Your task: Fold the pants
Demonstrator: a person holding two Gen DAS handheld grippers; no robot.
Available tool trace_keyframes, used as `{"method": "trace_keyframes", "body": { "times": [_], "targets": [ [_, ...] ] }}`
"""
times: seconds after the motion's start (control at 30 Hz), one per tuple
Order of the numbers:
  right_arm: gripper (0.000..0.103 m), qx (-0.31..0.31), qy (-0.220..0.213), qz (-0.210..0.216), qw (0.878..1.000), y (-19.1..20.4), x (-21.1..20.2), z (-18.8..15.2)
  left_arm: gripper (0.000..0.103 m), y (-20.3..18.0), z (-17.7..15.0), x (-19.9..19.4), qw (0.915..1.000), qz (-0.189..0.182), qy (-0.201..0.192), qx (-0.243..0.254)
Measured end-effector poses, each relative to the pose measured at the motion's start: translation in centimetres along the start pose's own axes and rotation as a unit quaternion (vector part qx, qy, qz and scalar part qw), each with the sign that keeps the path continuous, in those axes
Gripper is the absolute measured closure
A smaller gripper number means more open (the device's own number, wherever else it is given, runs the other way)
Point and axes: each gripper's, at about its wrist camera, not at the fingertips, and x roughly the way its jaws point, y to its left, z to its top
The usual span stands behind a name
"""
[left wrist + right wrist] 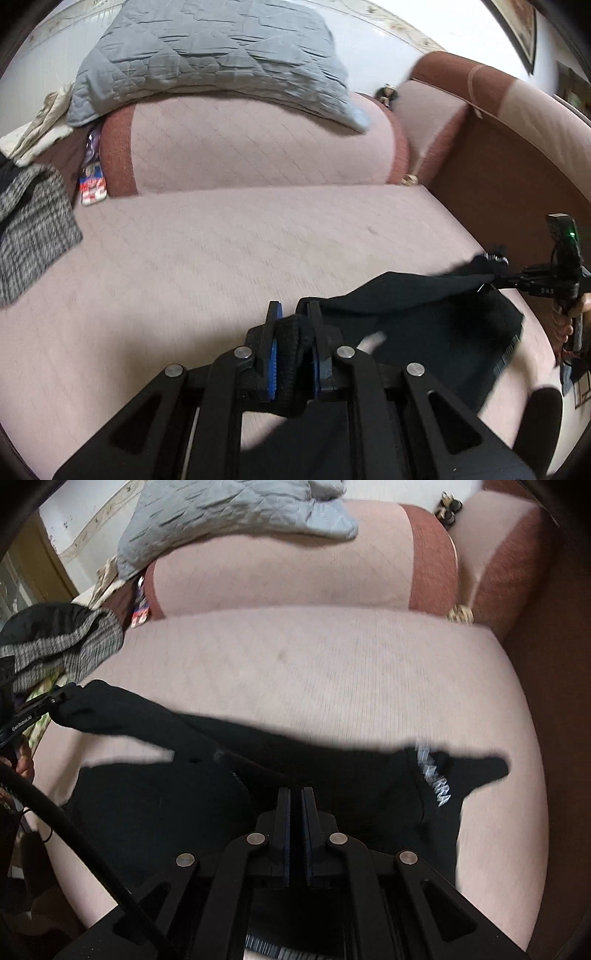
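The black pants (436,321) hang stretched between my two grippers above the pink sofa seat (229,251). My left gripper (293,314) is shut on a bunched thick edge of the pants. It also shows at the left of the right wrist view (59,698), holding a corner. My right gripper (295,797) is shut on the black fabric (332,771), which has white lettering (436,779) on the right. The right gripper shows at the far right of the left wrist view (495,277), pinching the other corner.
A grey quilted blanket (214,55) drapes over the pink back cushion (251,144). A grey knit garment (33,229) lies at the left of the seat. The brown armrest (509,173) bounds the right side.
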Motion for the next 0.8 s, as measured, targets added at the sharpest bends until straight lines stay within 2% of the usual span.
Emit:
{"method": "trace_keyframes", "body": {
  "times": [0.13, 0.23, 0.33, 0.4, 0.47, 0.6, 0.73, 0.8],
  "targets": [
    [0.098, 0.016, 0.022, 0.008, 1.000, 0.8, -0.9, -6.0, 0.090, -1.7, -5.3, -2.5, 1.0000, 0.002, 0.006, 0.007],
    [0.098, 0.021, 0.049, 0.001, 0.999, 1.2, -0.4, -9.9, 0.088, -2.5, -10.1, -2.9, 0.9993, 0.011, 0.035, 0.004],
    [0.098, 0.020, 0.079, -0.009, 0.997, 2.1, 0.2, -13.3, 0.086, -2.3, -13.3, -2.9, 0.9976, 0.016, 0.067, -0.014],
    [0.097, 0.016, 0.100, -0.016, 0.995, 2.5, 0.5, -14.7, 0.081, -1.7, -15.1, -4.0, 0.9968, 0.014, 0.070, -0.036],
    [0.096, 0.003, 0.106, -0.043, 0.993, 2.8, 0.2, -15.8, 0.073, -1.0, -16.2, -5.7, 0.9965, 0.010, 0.061, -0.057],
    [0.083, -0.020, 0.086, -0.072, 0.994, 4.3, -1.9, -16.3, 0.066, 0.9, -16.6, -8.3, 0.9947, 0.025, 0.041, -0.091],
    [0.062, -0.039, 0.038, -0.043, 0.998, 7.5, -3.7, -15.2, 0.061, 2.6, -15.7, -8.3, 0.9888, 0.012, 0.041, -0.143],
    [0.061, -0.047, 0.032, -0.025, 0.998, 9.0, -3.4, -14.5, 0.058, 2.6, -14.7, -7.0, 0.9871, 0.002, 0.052, -0.151]
  ]
}}
